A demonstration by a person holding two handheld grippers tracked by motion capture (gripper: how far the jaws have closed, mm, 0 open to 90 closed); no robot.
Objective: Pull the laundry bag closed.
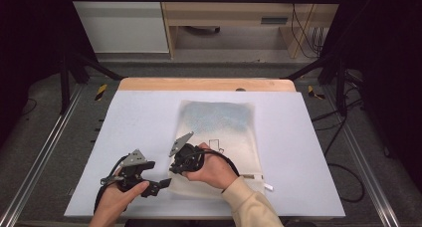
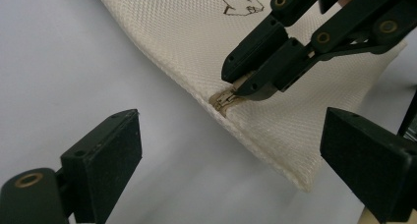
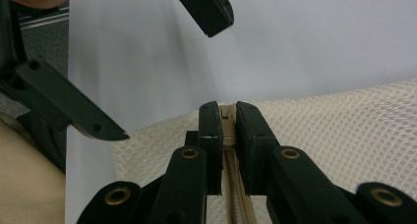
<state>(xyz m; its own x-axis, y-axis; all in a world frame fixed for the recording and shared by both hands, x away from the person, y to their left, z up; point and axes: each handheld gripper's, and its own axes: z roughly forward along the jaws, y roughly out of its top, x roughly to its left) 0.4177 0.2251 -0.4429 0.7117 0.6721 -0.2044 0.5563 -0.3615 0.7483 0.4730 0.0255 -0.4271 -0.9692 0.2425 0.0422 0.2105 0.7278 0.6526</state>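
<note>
Where the mesh bag [image 1: 219, 137] lies flat on the white tabletop [image 1: 139, 122], its near-left corner carries the zipper pull [image 2: 227, 99], and on this the right claw [image 3: 227, 117] is closed; in the right claw view the two black jaws pinch the tan pull from either side, with the zipper tape [image 3: 236, 194] running back between them; in the left claw view the same claw [image 2: 246, 86] comes in from the upper right and bites the pull at the bag's seam. A small line drawing [image 1: 215, 145] marks the bag's upper face, and a bluish tint shows through its far half. The right hand [image 1: 211, 168] rests over the bag's near edge, its sleeve [image 1: 251, 204] beige. Just left of the corner, the left claw [image 1: 158, 185] stands open over bare tabletop, holding nothing; its jaws point toward the bag's corner without touching it; the left hand [image 1: 117, 197] enters from the bottom edge.
</note>
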